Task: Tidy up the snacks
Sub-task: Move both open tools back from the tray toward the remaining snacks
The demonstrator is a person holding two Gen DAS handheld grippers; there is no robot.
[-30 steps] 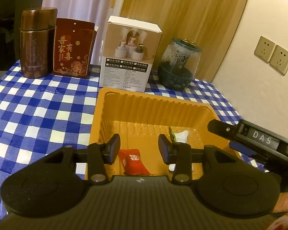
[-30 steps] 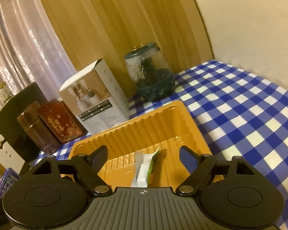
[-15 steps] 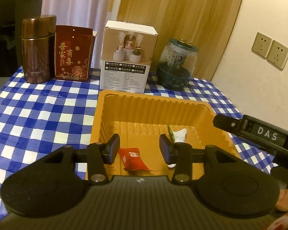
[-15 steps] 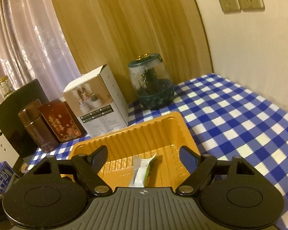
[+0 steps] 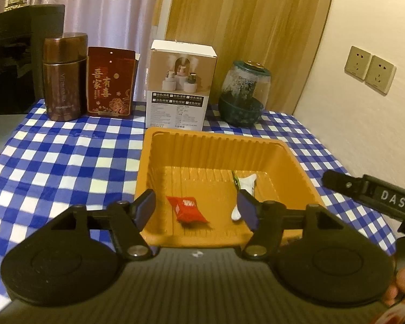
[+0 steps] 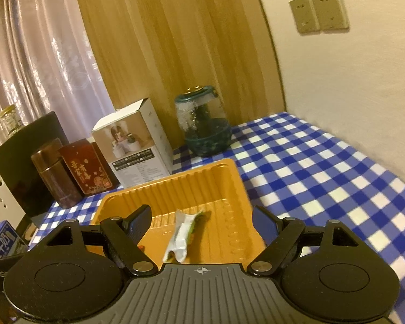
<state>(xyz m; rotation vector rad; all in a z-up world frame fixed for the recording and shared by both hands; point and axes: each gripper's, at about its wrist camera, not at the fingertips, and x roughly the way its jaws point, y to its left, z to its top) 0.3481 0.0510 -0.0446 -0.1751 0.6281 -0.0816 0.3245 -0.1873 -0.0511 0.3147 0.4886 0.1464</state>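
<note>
An orange plastic tray (image 5: 218,145) sits on the blue checked tablecloth. A red snack packet (image 5: 187,209) and a white-and-green snack packet (image 5: 244,183) lie inside it. My left gripper (image 5: 197,209) is open and empty, held above the tray's near edge with the red packet between its fingers in view. My right gripper (image 6: 201,222) is open and empty, above the tray (image 6: 229,178) near the white-and-green packet (image 6: 185,232). The right gripper also shows in the left wrist view (image 5: 364,191), at the tray's right side.
Along the back stand a brown canister (image 5: 63,91), a red tea box (image 5: 110,89), a white carton (image 5: 181,86) and a glass jar (image 5: 244,94). A wall with sockets (image 5: 370,70) bounds the right. A blue box (image 6: 1,239) lies at the left.
Both grippers have pulled back and risen a little from the tray. The left gripper's fingers have opened wider. Both packets stay where they lay.
</note>
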